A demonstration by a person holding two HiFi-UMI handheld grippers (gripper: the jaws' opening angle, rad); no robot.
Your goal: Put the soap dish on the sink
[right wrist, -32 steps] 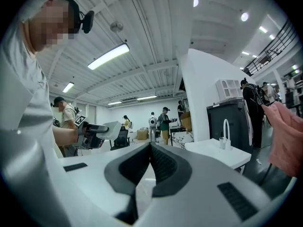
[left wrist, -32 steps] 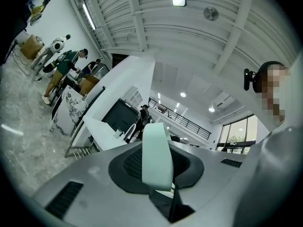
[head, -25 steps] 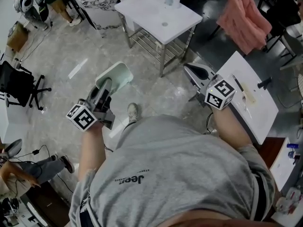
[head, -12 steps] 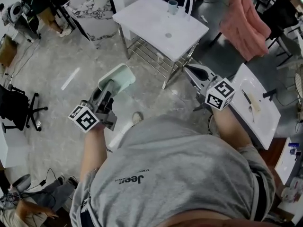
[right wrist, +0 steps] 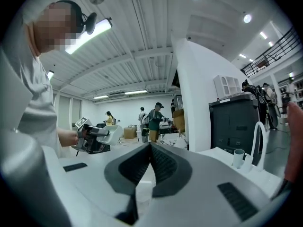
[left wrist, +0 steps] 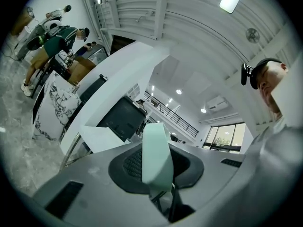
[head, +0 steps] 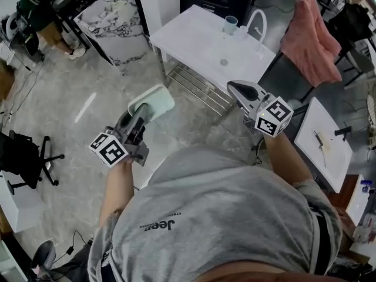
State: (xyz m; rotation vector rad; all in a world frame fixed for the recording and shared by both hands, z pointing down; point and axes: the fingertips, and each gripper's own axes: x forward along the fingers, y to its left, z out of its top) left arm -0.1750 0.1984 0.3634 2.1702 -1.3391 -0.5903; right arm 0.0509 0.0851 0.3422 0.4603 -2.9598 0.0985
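floor (head: 70,81): grey marble-look, fills most of the head view; nothing the task needs lies on it
person (head: 217,216): grey T-shirt, seen from above, both forearms stretched forward, one claw per hand
sink desk (head: 194,40): white top on a metal frame with a rack under it, stands ahead of the person, top mostly bare
pink towel (head: 311,37): hangs past the sink desk's right corner, apart from it
side desk (head: 308,137): white, at the right edge of the head view, small tools on it, too small to name
marble block (head: 114,25): white with dark veins, on the floor left of the sink desk
office chair (head: 23,157): black, far left on the floor
left claw (head: 141,113): clamped on the soap dish, marker cube at its rear; points toward the sink desk's near left corner
right claw (head: 238,90): pads together at the tips, nothing between them; held off the sink desk's near edge, not touching it
soap dish (head: 153,101): mint green, gripped by its near end, hollow side up, in the air over the floor, short of the sink desk's near left corner, not on the desk
faucet (head: 258,22): white arch at the sink desk's far right corner
cup (head: 230,23): pale blue, upright at the far edge, just beside the faucet
drain (head: 223,62): small round spot mid-top, nearer the right edge
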